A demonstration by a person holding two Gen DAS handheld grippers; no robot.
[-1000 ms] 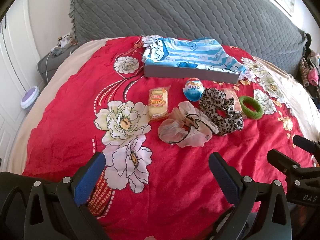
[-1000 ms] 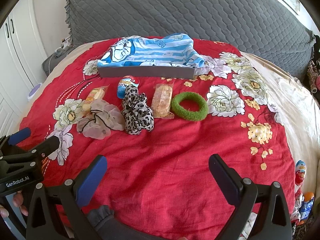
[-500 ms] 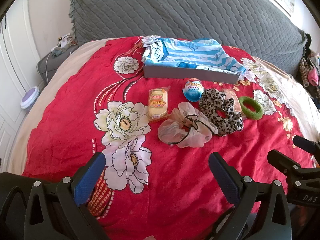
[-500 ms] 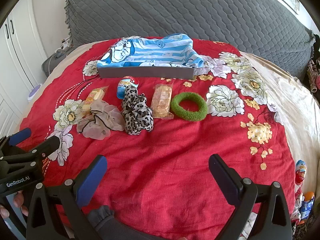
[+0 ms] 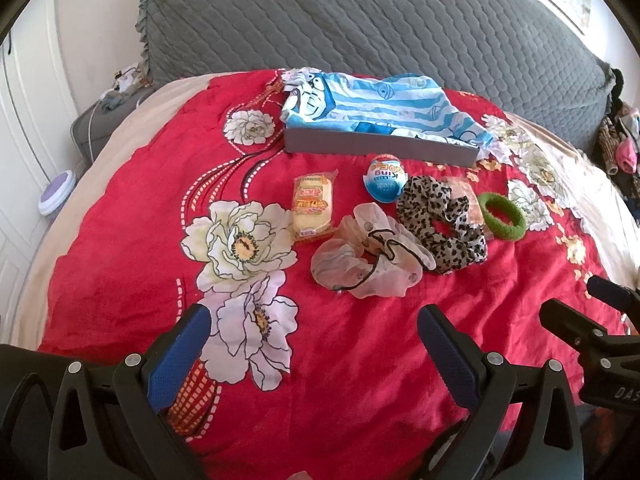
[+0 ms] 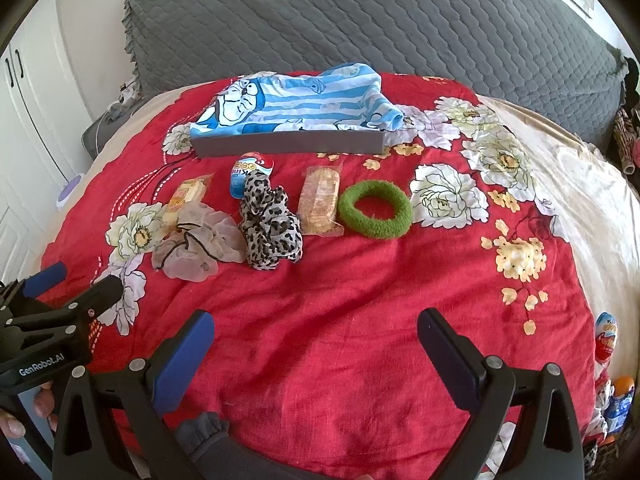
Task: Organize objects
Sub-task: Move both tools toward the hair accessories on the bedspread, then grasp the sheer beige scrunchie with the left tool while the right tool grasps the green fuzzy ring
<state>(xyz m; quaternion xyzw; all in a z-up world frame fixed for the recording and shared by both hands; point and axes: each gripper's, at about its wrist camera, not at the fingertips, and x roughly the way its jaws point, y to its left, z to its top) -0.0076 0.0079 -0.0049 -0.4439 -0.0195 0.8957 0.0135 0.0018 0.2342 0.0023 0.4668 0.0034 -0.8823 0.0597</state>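
Note:
On the red floral bedspread (image 5: 344,344) lie a wrapped yellow cake (image 5: 313,205), a Kinder egg (image 5: 385,181), a sheer beige scrunchie (image 5: 372,258), a leopard scrunchie (image 5: 442,224) and a green hair ring (image 5: 502,216). The right wrist view shows the same row: cake (image 6: 188,196), egg (image 6: 248,170), beige scrunchie (image 6: 198,246), leopard scrunchie (image 6: 270,224), a second wrapped snack (image 6: 320,200), green ring (image 6: 375,209). A grey box (image 6: 292,144) holds a blue striped cloth (image 6: 296,100). My left gripper (image 5: 310,330) and right gripper (image 6: 316,328) are open, empty, hovering near the front.
A grey quilted headboard (image 5: 360,20) rises behind the bed. White cupboard doors (image 6: 24,112) stand at the left with a grey nightstand (image 5: 100,124). More Kinder eggs (image 6: 606,340) lie off the bed's right edge. Clothes (image 5: 618,144) hang at the far right.

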